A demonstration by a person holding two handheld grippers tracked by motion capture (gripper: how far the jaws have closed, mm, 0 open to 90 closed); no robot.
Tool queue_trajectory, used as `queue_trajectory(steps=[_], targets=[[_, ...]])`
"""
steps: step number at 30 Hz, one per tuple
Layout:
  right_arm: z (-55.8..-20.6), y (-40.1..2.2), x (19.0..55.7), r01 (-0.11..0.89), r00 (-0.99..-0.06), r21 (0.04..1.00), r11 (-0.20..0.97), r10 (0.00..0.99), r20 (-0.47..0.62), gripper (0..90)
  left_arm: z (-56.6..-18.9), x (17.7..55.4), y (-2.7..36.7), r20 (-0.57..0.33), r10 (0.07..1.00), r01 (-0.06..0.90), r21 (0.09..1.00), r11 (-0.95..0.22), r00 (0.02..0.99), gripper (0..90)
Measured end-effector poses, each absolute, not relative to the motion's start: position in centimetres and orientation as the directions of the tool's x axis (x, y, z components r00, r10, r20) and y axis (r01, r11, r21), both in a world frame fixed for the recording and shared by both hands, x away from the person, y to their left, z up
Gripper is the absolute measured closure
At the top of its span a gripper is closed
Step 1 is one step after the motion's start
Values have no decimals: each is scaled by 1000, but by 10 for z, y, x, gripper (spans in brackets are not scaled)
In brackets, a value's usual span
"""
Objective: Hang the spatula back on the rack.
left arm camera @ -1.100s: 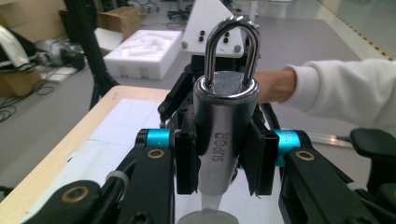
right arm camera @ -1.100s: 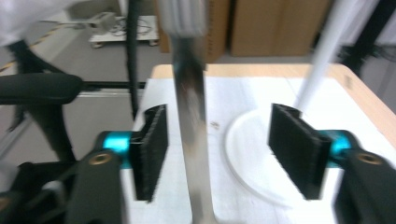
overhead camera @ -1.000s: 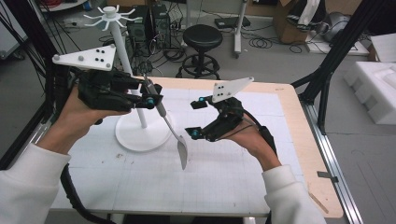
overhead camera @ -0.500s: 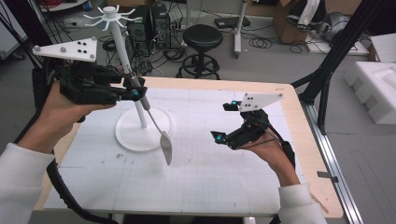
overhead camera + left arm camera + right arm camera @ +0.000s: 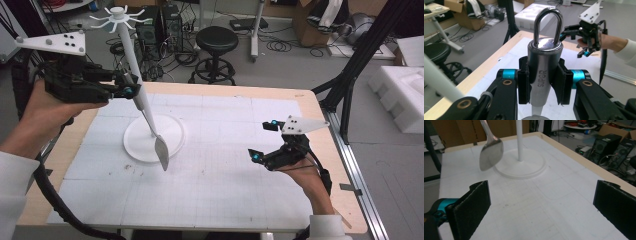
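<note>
My left gripper is clamped on the polished steel handle of a long metal spatula; both black pads press its sides just under the hanging loop. The spatula slants down and away from my jaws, its flat blade hanging in the air over the near edge of the round white base of the white hook stand. Cannot tell whether the blade tip touches the base.

My right gripper has its jaws spread wide with nothing between them; they have just been opening over the last second. Pads frame bare white gridded table mat.

Against a second ago: my right gripper was close beside the spatula blade, mid-table; now it sits well apart, out toward the right edge and lower. My left hand has carried the handle leftward and a little up, so the blade has swung from the open mat in toward the stand base.

Pose: left forearm comes in from the lower left, hand gripping the tool about level, jaws pointing right. Right forearm rises from the bottom edge, wrist bent, jaws pointing left toward the stand.
</note>
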State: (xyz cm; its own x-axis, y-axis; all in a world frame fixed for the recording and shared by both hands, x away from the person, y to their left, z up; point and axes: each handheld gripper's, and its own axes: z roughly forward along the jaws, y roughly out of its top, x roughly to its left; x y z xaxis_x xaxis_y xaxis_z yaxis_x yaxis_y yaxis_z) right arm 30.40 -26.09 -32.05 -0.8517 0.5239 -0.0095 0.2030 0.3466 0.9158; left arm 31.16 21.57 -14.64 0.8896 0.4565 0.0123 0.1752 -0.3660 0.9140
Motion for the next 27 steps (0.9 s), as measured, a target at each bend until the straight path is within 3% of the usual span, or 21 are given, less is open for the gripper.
queue_trajectory(steps=[12,27], targets=[[-341,-280,296,213,-819,931,297,574,4,1,-138,319,235,33,511,201,896,-395,859,688],[-354,-280,294,236,-810,919,316,587,6,1,-128,322,247,55,559,219,885,-411,827,687]])
